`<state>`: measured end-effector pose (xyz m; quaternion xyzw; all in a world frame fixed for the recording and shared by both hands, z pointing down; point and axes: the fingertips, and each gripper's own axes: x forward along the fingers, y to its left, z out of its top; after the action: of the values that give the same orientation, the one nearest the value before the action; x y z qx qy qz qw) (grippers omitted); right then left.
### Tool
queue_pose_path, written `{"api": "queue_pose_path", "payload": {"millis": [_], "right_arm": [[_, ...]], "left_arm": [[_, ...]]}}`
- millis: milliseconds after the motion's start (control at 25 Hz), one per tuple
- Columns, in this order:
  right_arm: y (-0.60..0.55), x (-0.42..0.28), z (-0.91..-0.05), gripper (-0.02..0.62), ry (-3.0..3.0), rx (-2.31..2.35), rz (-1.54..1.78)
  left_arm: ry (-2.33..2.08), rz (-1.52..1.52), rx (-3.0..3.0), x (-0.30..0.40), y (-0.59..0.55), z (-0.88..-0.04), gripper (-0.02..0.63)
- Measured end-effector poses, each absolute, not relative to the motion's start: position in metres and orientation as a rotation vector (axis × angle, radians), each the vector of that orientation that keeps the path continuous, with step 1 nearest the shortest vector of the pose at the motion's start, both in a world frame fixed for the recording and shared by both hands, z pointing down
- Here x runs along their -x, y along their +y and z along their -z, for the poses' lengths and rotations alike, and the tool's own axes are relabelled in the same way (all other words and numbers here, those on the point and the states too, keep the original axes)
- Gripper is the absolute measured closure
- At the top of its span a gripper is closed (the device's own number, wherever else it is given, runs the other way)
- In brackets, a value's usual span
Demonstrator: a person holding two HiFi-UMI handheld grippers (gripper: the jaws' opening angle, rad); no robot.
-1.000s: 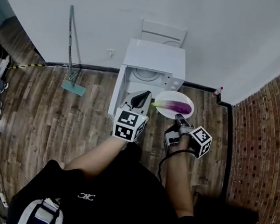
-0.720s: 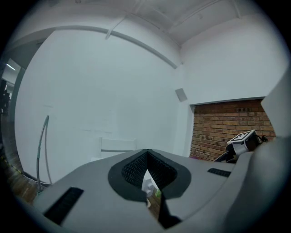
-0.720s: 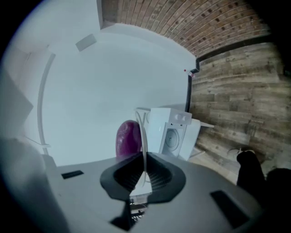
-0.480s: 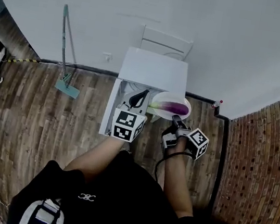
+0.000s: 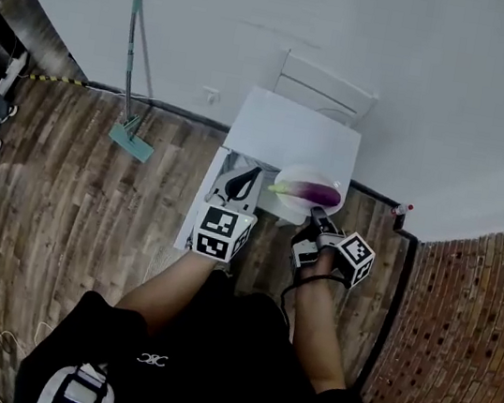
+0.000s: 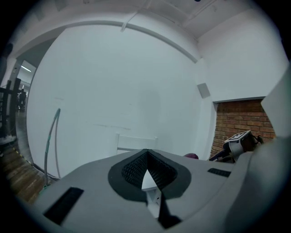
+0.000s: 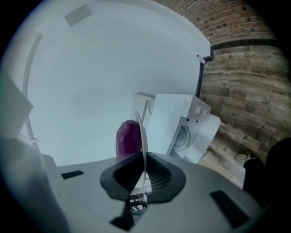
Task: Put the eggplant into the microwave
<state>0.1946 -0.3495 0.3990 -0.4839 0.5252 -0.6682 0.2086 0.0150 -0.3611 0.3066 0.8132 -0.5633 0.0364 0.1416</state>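
A mop point(image 5: 132, 61) leans on the wall well left of the left gripper point(image 5: 250, 175), whose jaws are together and empty, in front of the open white microwave point(image 5: 296, 133). The glossy purple, green-stemmed eggplant point(image 5: 314, 192) lies on a white plate point(image 5: 312, 172), just ahead of the right gripper point(image 5: 317, 215), which clamps the plate's rim.

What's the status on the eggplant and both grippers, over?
Right gripper shut on plate rim; left gripper shut, empty. Eggplant on plate, not yet in microwave. Door open; left gripper near the opening.
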Motion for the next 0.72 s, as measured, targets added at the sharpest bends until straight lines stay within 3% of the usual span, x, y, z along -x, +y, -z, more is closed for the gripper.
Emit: {"api": "queue_pose_path", "payload": {"millis": [440,720], "right_arm": [[-0.353,-0.168,-0.449,0.568,1.7,1.24,2.091],[-0.345,-0.158,-0.527,0.568,1.741,1.166,2.21]], "left_arm": [[-1.826,-0.142,-2.129,-0.023,-0.309,-0.347,0.606],[-1.959,-0.067,-2.017,-0.031,-0.282,-0.393,0.606]]}}
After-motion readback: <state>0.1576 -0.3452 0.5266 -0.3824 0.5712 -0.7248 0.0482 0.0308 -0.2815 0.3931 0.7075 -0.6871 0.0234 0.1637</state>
